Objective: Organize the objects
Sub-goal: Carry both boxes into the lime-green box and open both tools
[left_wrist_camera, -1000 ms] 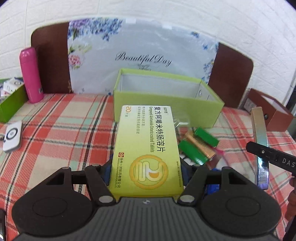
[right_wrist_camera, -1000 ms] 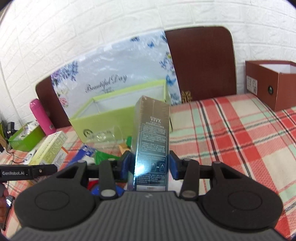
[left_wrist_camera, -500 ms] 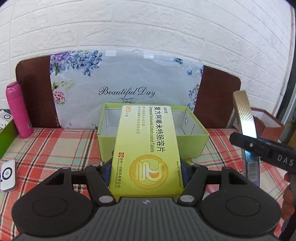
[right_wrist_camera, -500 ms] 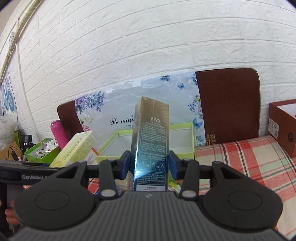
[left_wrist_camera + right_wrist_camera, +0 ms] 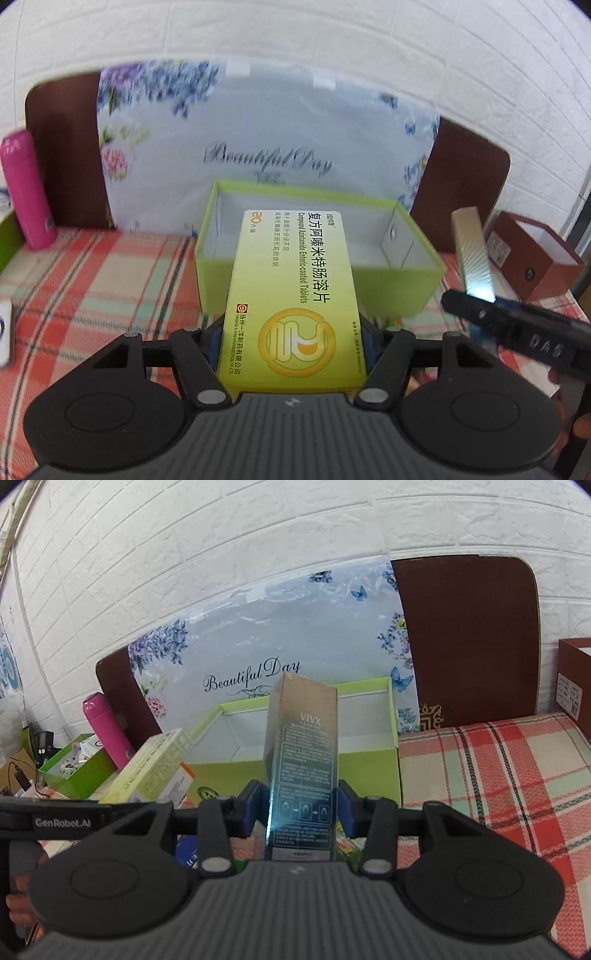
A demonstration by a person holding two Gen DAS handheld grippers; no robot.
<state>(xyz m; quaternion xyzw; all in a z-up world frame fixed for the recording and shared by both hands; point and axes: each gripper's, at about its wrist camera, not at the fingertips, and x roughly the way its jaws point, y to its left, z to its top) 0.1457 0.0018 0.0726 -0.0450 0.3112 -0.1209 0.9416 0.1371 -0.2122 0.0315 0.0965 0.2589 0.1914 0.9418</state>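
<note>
Both loads are up and I'm at the drop-off. My left tool (image 5: pixel 291 339) is clamped on the yellow tablet box (image 5: pixel 291 299), its far end already over the near wall of the green box (image 5: pixel 399 288). My right tool (image 5: pixel 299 808) grips the dark VIVX carton (image 5: pixel 301 760), just short of the same wall. The green box's visible floor looks bare, so neither item is in yet; more bits lie below on the plaid bench (image 5: pixel 498 775) at its near edge.
</note>
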